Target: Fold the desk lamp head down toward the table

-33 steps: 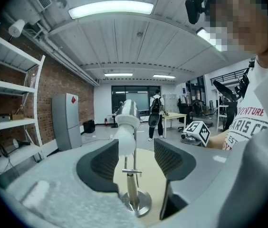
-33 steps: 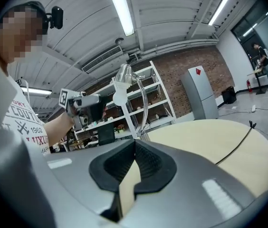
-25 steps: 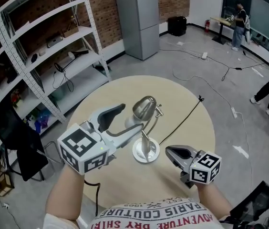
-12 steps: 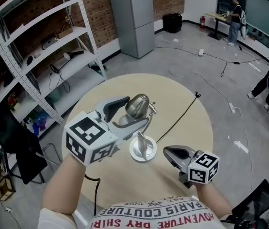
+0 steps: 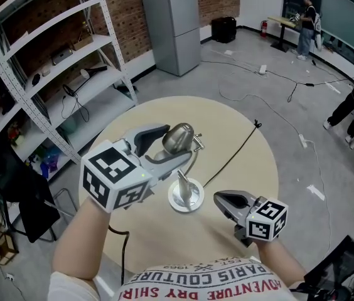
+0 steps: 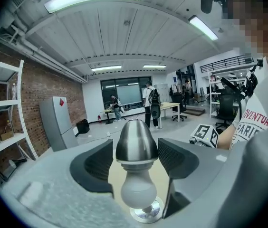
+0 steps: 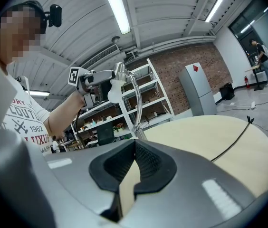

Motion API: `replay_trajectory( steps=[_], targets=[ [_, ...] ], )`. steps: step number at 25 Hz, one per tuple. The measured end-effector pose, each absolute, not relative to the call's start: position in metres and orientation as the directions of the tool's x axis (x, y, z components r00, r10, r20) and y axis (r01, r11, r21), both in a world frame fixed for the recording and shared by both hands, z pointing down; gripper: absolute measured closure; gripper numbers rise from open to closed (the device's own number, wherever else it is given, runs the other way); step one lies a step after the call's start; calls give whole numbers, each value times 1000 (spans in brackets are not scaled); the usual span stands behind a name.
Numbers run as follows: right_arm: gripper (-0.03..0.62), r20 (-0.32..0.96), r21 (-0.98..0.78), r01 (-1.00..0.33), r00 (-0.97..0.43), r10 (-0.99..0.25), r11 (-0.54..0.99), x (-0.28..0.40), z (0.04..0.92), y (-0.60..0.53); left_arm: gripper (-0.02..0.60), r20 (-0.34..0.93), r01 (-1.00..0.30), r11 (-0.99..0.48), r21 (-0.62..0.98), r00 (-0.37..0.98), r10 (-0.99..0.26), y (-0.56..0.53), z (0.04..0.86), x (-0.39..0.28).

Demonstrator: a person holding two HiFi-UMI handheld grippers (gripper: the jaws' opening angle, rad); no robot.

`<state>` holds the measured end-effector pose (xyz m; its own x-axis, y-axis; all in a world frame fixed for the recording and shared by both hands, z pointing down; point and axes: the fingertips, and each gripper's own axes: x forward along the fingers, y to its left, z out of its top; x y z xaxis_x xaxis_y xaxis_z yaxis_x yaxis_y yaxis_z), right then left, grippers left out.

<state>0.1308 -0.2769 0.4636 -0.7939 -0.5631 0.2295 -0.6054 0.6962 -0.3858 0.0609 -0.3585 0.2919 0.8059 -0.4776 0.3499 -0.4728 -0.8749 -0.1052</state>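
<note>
A silver desk lamp stands on the round beige table (image 5: 246,137), with its round base (image 5: 186,195) near the middle and its metal head (image 5: 178,137) raised on a curved arm. My left gripper (image 5: 177,145) reaches in from the left, its jaws on either side of the head and closing; a thin gap still shows on one side. In the left gripper view the head (image 6: 136,144) and its white bulb (image 6: 136,191) sit between the pads of that gripper (image 6: 136,158). My right gripper (image 5: 218,199) hovers shut and empty, right of the base. The right gripper view has the lamp (image 7: 124,80) far off.
A black cord (image 5: 233,155) runs from the lamp across the table to its far edge. Metal shelving (image 5: 51,61) stands at the left, a grey fridge (image 5: 171,24) behind. People (image 5: 305,21) stand at the far right. Cables lie on the floor.
My left gripper has moved right and forward, from beside the lamp head to around it. The right gripper has stayed where it was.
</note>
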Motion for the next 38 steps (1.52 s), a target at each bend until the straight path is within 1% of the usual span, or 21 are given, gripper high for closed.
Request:
replay_trajectory(
  steps=[2, 6, 18, 38],
  targets=[
    [591, 231, -385, -606, -794, -563, 696, 131, 464, -278, 307, 355, -463, -880, -104, 810, -468, -357, 293, 63],
    [591, 233, -385, -605, -795, -560, 697, 131, 463, -278, 313, 349, -464, -879, -112, 810, -472, -355, 292, 63],
    [591, 245, -382, -609, -792, -559, 695, 130, 478, -272, 318, 303, -486, -864, -132, 810, -502, -348, 299, 56],
    [591, 250, -368, -598, -801, -544, 712, 115, 466, -274, 319, 301, -531, -839, -119, 786, -540, -332, 301, 23]
  ],
)
